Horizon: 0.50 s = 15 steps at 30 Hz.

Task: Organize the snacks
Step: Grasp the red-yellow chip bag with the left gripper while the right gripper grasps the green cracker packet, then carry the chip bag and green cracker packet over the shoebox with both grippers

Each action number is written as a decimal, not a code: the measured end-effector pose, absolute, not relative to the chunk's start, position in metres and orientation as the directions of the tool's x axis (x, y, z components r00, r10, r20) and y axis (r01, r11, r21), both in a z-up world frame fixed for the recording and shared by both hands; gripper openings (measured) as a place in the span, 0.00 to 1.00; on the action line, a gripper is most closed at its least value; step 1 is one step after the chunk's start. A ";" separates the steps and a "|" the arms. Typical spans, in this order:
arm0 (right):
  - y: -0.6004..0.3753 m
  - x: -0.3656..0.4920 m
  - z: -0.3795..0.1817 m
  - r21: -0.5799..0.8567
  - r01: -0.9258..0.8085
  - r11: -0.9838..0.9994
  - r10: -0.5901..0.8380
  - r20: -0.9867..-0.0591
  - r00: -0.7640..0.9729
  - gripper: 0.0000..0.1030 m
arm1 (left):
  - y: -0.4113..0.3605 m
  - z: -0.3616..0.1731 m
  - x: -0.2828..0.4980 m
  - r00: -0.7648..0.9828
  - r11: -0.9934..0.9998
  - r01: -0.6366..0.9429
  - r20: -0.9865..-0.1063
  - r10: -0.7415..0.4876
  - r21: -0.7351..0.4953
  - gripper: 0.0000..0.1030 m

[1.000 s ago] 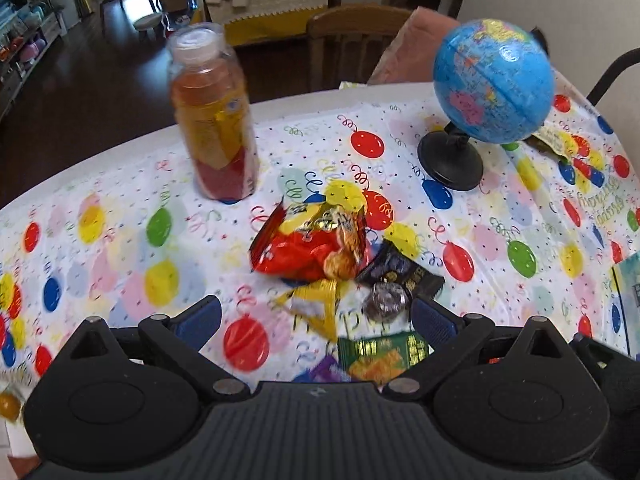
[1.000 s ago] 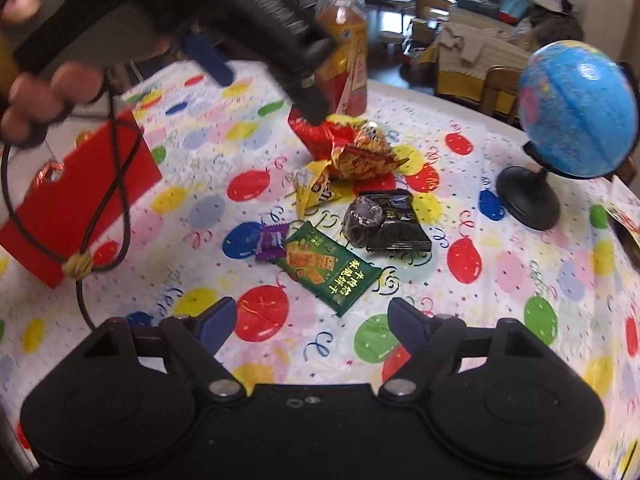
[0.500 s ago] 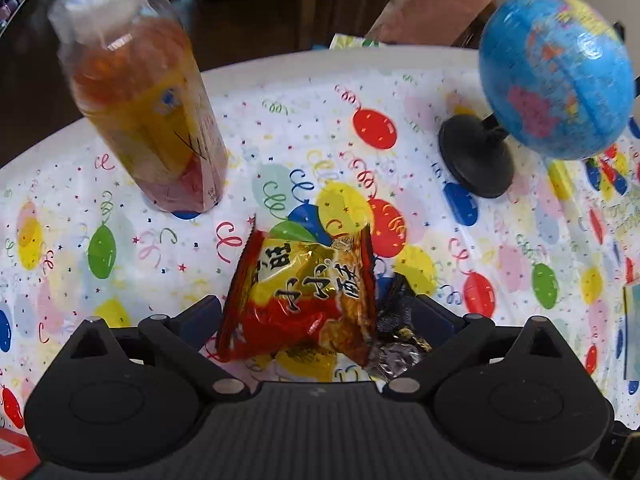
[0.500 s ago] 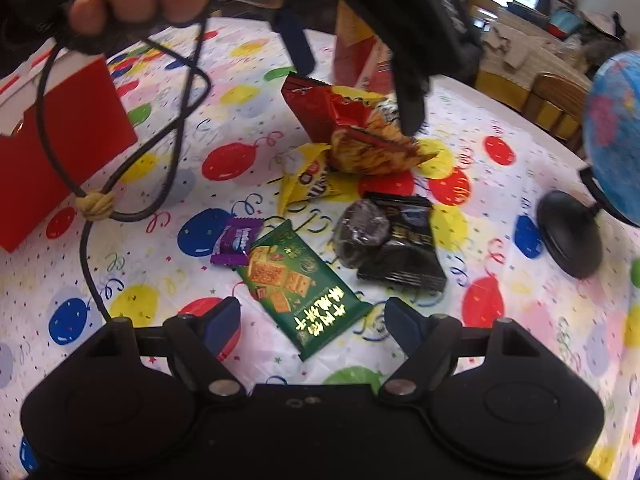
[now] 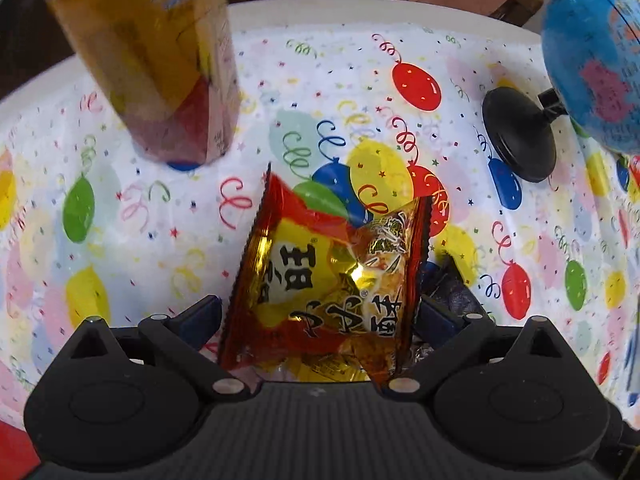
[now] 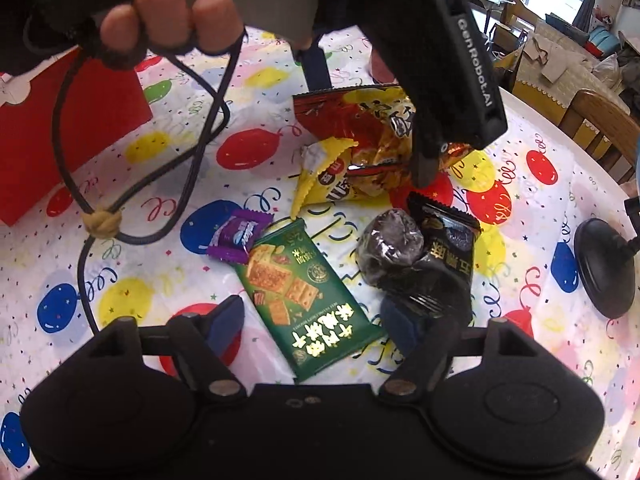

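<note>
Closer now than 0.5 s ago: left tongs (image 5: pixel 320 314) dropped over the red-and-gold snack bag (image 5: pixel 332 284), the bottle (image 5: pixel 148 56) grown large and blurred ahead-left. Jaws apart, 1 blue pad (image 5: pixel 202 314) on each side of the bag, not yet pressing so far as can be told. Right tongs (image 6: pixel 316 326) also nearer, jaws wide apart, straddling the green cracker packet (image 6: pixel 308 292) without gripping it.

Seen only from the right wrist: purple candy (image 6: pixel 238 236) just left of the green packet's far end, yellow pouch (image 6: pixel 320 180) beyond it, black packet (image 6: pixel 424 256) ahead-right against the right pad, red box (image 6: pixel 72 128) far left, and the hand (image 6: pixel 168 20) curled round the left tool's handle, black cord (image 6: pixel 132 176) looping below. Seen only from the left wrist: the bottle's body and the blue globe (image 5: pixel 596 52) ahead-right.

Crinkled glossy foil with serrated edges on the bags; flat smooth green wrapper; round black disc for the globe base (image 5: pixel 520 134); slick balloon-print tablecloth (image 5: pixel 120 240).

Left tool tilted steeply down from above.
</note>
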State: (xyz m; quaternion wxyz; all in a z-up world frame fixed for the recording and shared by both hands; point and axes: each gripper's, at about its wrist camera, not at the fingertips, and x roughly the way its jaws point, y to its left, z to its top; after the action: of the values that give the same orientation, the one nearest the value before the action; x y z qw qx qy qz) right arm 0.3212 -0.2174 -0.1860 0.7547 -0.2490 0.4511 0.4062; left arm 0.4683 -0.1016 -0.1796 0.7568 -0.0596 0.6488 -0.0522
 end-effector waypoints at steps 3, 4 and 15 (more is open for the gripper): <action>-0.218 0.318 -0.184 -0.006 -0.833 0.553 0.394 -0.880 0.267 0.58 | -0.097 -0.179 0.467 0.167 0.986 -0.033 -0.974 -0.154 -0.162 0.98; -0.218 0.316 -0.183 -0.008 -0.830 0.557 0.391 -0.880 0.270 0.56 | -0.096 -0.179 0.467 0.171 0.986 -0.036 -0.973 -0.156 -0.165 0.95; -0.227 0.291 -0.174 0.040 -0.684 0.728 0.359 -0.873 0.331 0.44 | -0.086 -0.166 0.454 0.238 0.985 -0.075 -0.962 -0.132 -0.154 0.66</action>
State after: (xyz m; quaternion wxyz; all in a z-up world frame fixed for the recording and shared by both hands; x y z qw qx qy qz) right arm 0.2912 -0.2265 -0.1740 0.7977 -0.1703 0.4772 0.3271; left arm 0.4537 -0.0861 -0.1664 0.7823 -0.0840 0.6169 -0.0181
